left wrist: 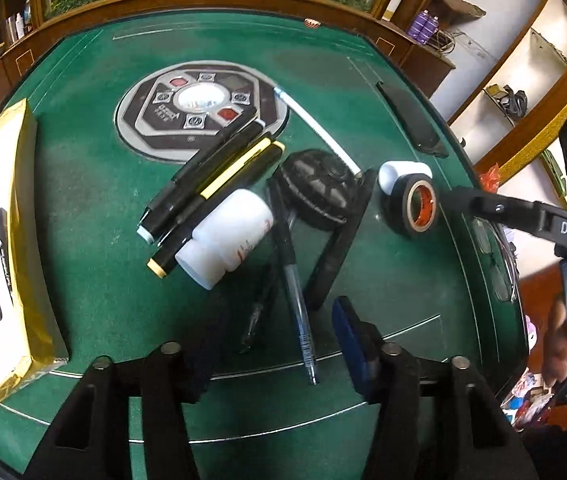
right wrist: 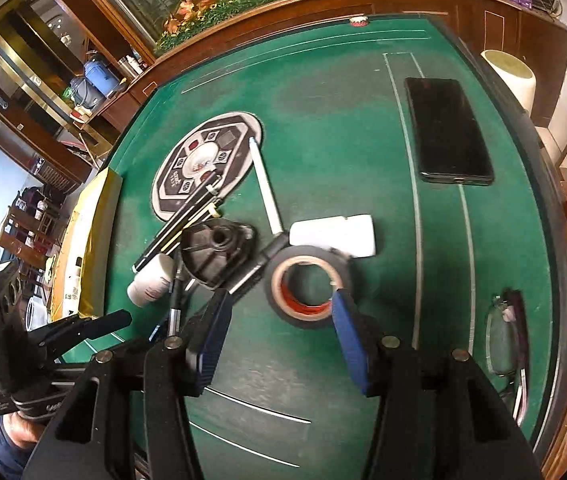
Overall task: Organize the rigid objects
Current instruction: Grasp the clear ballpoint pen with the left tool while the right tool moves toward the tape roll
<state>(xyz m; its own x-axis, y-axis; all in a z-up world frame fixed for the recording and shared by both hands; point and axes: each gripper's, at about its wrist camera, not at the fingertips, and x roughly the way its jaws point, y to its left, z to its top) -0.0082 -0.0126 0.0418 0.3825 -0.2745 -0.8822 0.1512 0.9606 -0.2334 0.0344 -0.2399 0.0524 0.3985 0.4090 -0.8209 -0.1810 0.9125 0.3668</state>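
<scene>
A pile lies mid-table: a white bottle [left wrist: 227, 240], black and yellow markers [left wrist: 211, 176], a black round part [left wrist: 315, 188], a white stick [left wrist: 315, 124] and a clear pen [left wrist: 299, 320]. My left gripper [left wrist: 279, 340] is open over the pen's near end, its pads off the pen. A black tape roll [right wrist: 307, 284] with a red core lies flat beside a white container [right wrist: 335, 234]. My right gripper [right wrist: 281, 328] hangs open just above the roll's near side, gripping nothing. It also enters the left wrist view from the right, where its fingertips [left wrist: 455, 196] reach the tape roll [left wrist: 419, 208].
A yellow padded box [left wrist: 15, 240] at the left holds markers and a bottle. A black phone [right wrist: 447, 132] lies at the far right, glasses [right wrist: 503, 336] near the right rim. A round control panel [left wrist: 199, 108] is set into the green table [right wrist: 323, 100].
</scene>
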